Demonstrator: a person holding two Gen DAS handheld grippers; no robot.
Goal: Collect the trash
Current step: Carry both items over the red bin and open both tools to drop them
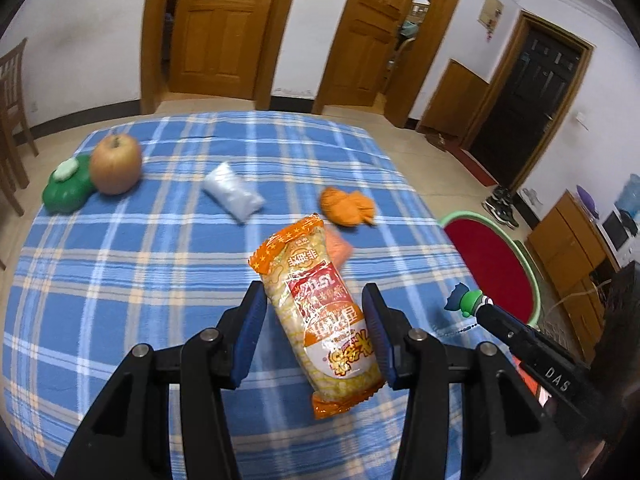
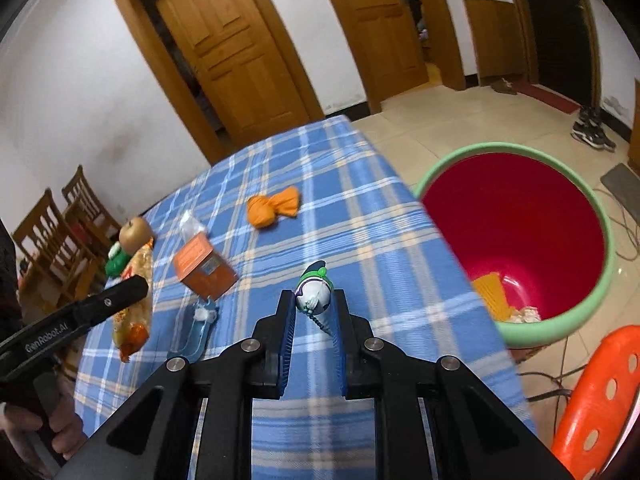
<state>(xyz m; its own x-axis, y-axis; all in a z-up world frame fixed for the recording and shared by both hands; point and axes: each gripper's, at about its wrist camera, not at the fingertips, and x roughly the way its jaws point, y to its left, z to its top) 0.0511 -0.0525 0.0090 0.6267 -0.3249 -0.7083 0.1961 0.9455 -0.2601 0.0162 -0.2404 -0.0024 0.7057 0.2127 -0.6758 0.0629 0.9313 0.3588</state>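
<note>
The left gripper (image 1: 316,322) grips a yellow-orange snack packet (image 1: 316,312) between its fingers, part-open around it, above the blue checked bench (image 1: 120,264). The right gripper (image 2: 314,340) has its fingers nearly shut on a small white-and-green toy figure (image 2: 314,294) with a bead chain hanging below. Farther on lie an orange box (image 2: 204,272), a clear wrapper (image 2: 196,328), an orange cloth bundle (image 2: 272,208), an apple (image 1: 115,164) and a white packet (image 1: 234,192). The red bin (image 2: 516,240) with a green rim stands beside the bench

Bare checked worktop (image 2: 360,216) lies open toward the bin (image 2: 568,320) beside its edge. An orange bundle (image 2: 272,208), carton (image 2: 204,272) and apple (image 2: 135,234) crowd the left.
</note>
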